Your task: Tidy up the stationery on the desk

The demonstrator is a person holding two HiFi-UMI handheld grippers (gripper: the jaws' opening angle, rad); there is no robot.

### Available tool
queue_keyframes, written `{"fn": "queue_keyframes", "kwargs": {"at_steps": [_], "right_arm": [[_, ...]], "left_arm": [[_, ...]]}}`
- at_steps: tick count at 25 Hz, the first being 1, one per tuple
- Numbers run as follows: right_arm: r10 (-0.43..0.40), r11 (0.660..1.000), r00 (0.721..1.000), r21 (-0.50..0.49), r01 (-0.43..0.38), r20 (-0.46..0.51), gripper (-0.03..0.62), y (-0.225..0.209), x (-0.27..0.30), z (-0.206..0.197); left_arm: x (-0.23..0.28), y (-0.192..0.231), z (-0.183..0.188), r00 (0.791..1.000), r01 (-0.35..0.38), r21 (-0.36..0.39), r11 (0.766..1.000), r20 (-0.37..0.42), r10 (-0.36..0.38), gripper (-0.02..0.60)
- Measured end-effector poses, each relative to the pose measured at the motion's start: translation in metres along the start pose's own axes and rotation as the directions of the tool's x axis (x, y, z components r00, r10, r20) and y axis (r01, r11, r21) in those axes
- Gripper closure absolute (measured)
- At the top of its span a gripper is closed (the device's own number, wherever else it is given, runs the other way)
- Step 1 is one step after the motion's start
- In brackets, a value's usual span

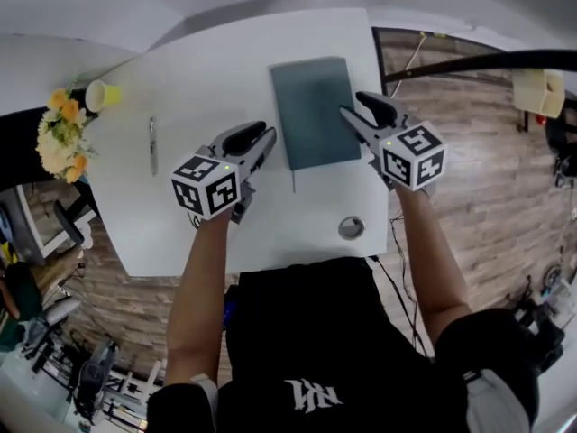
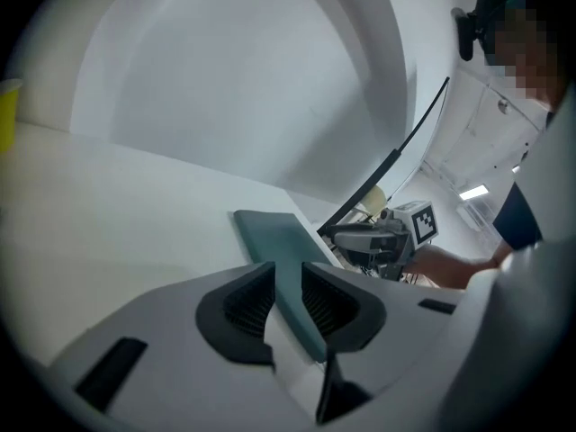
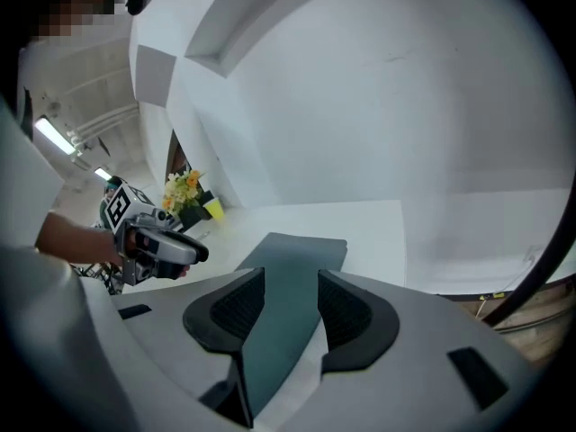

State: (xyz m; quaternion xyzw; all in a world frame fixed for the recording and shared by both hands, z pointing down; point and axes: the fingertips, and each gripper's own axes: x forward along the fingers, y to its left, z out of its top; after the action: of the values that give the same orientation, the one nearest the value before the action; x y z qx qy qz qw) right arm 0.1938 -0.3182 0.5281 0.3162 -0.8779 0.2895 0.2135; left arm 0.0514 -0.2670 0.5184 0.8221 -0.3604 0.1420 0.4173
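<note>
A teal notebook (image 1: 311,111) lies flat at the middle of the white desk (image 1: 207,70), with a thin ribbon trailing from its near edge. My left gripper (image 1: 261,138) hovers at the notebook's left edge, jaws slightly apart and open. In the left gripper view the notebook (image 2: 270,232) shows through the narrow gap of that gripper (image 2: 288,282). My right gripper (image 1: 353,106) is at the notebook's right edge, open. Its own view shows the gripper (image 3: 290,300) with the cover (image 3: 301,259) between and beyond the jaws. A slim grey pen (image 1: 153,144) lies far left.
A yellow cup (image 1: 102,95) and a bunch of flowers (image 1: 61,135) stand at the desk's left corner. A small round grey disc (image 1: 351,228) sits near the front edge. Wooden floor (image 1: 478,179) lies beyond the desk's right edge.
</note>
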Motion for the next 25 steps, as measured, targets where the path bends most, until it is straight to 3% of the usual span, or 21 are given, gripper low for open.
{"fn": "queue_keyframes", "kwargs": {"at_steps": [5,8,17,25], "right_arm": [[-0.049,0.999,0.995,-0.021,0.048,-0.088,0.407,-0.011,0.011,-0.013],[-0.065,0.997,0.990,-0.055,0.059,-0.127,0.407,-0.010,0.012,-0.019],[-0.078,0.997,0.983,-0.032,0.073,-0.169,0.407,-0.014,0.018,-0.030],[-0.094,0.995,0.979,-0.040,0.088,-0.182,0.410,-0.015,0.019,-0.035]], "left_arm": [[0.024,0.013,-0.007,0.994,-0.038,0.008,0.999,-0.106,0.039,0.469],[0.033,0.017,-0.007,0.990,-0.067,0.001,0.998,-0.127,0.066,0.465],[0.052,0.022,-0.013,0.970,-0.123,0.015,0.992,-0.211,0.124,0.465],[0.056,0.022,-0.014,0.960,-0.153,0.039,0.987,-0.231,0.158,0.463]]}}
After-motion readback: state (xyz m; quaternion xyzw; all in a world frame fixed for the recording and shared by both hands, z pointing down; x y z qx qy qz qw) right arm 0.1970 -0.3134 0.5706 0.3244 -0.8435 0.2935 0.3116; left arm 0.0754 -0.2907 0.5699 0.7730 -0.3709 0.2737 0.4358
